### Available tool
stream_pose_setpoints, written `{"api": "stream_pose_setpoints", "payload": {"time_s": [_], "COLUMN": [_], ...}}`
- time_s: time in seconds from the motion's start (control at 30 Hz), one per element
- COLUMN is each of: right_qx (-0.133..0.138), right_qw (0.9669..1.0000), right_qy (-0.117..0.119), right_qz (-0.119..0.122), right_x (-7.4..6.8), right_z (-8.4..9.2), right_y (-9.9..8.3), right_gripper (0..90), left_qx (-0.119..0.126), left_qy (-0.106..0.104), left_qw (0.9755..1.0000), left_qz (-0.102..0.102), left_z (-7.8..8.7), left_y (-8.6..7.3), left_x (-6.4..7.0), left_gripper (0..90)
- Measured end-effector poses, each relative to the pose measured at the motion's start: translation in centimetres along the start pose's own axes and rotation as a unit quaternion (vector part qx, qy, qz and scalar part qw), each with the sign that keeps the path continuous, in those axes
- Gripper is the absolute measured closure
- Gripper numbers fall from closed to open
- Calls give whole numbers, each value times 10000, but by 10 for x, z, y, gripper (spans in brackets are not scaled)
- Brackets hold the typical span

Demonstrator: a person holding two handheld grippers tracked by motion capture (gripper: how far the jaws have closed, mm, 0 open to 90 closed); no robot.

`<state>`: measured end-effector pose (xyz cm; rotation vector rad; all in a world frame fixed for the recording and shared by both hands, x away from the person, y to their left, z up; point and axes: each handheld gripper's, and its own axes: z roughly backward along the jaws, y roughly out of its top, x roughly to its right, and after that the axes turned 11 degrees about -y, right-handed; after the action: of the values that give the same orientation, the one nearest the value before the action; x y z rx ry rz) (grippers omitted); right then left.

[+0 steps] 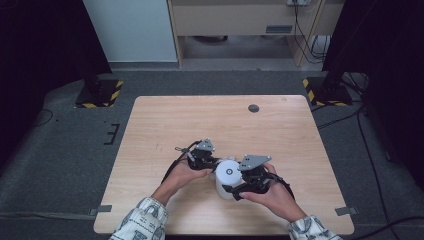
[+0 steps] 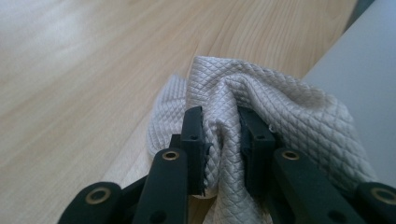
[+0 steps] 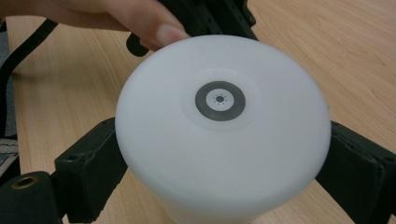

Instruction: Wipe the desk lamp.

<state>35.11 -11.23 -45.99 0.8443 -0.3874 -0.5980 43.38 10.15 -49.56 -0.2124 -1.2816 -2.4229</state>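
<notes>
Quilted grey cloth (image 2: 261, 107) is bunched between our left gripper's (image 2: 223, 140) black jaws, which pinch a fold of it tightly, and the wad sits just beside the pale wall of the white cylindrical container (image 3: 219, 126). In the high view that container (image 1: 227, 177) stands near the front edge of the wooden table (image 1: 165, 125), slightly right of centre, with the left gripper (image 1: 212, 161) at its left and the right gripper (image 1: 240, 187) at its right. Our right gripper (image 3: 219, 186) clamps the container's sides, one pad on each flank, below the round top with its grey ring mark. We judge that the step in hand is wiping the container, so we should keep the right hold firm and level so the container cannot tip, press the cloth flat against the wall, and sweep around it without letting the hard jaws scrape the surface.
</notes>
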Motion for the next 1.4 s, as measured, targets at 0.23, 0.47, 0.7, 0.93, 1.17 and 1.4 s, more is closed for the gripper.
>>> {"api": "stream_pose_setpoints", "payload": {"time_s": [0.23,0.47,0.7,0.93,1.17,1.4], "right_qx": [-6,-19,-38,-25,-37,-46], "right_qw": [10000,10000,10000,10000,10000,10000], "right_qy": [-13,0,3,-2,-27,-32], "right_qz": [1,21,25,17,21,28], "right_x": [0,0,0,0,-1,-1], "right_z": [0,0,0,0,0,-1], "right_y": [0,1,1,0,1,1], "right_gripper": [92,92,92,92,92,92], "left_qx": [-55,-423,-273,-39,103,177], "left_qy": [-86,15,-24,96,164,232], "left_qw": [9999,9991,9996,9997,9993,9988], "left_qz": [-62,-81,-51,-203,-305,-391], "left_z": [4,-9,0,24,41,51], "left_y": [7,-2,5,20,21,16], "left_x": [1,-3,0,15,26,37], "left_gripper": [738,737,737,738,738,738]}}
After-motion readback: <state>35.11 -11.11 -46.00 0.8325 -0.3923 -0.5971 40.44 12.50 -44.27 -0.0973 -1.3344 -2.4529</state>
